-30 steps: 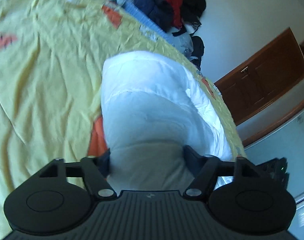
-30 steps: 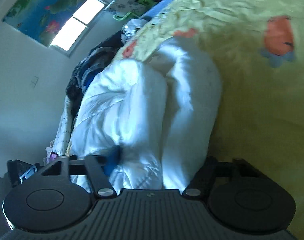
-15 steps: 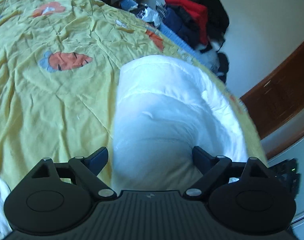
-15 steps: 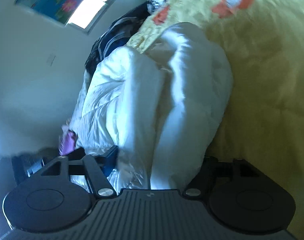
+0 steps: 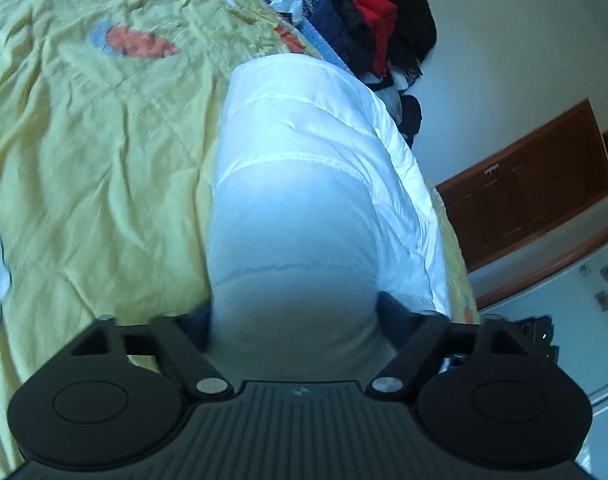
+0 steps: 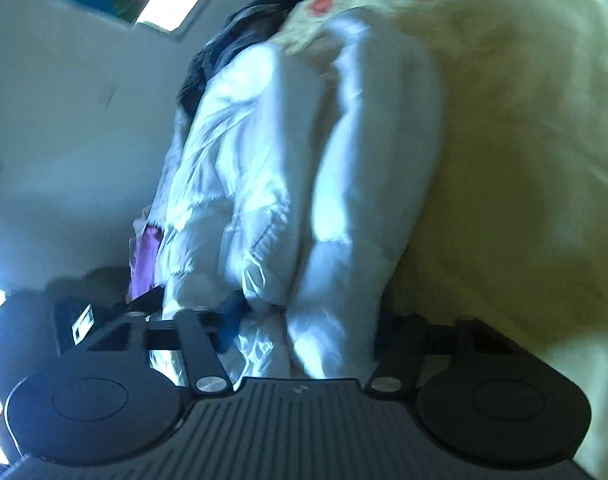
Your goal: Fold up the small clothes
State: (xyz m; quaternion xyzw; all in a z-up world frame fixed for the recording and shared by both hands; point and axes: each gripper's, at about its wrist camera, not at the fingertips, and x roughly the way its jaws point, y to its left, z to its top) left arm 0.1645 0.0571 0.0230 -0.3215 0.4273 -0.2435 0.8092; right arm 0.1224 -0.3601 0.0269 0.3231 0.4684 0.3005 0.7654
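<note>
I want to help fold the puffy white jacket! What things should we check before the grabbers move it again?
1. White jacket sits between the left gripper fingers: ok; jaws are closing.
2. Jacket bulk sits between the right gripper fingers: ok; jaws are closing.
3. Firm pinch on both sides: cannot tell.
4. Jacket lies on the yellow bedsheet, not hanging off: cannot tell.
5. Jacket folded evenly: not ok, bunched in the right view.

Nothing readable is showing in either view: the small pale emblem on the left gripper's [image 5: 294, 318] ribbed black housing is staying too tiny to make out, and the white tag beside the right gripper [image 6: 304, 322] is blurring past reading.
</note>
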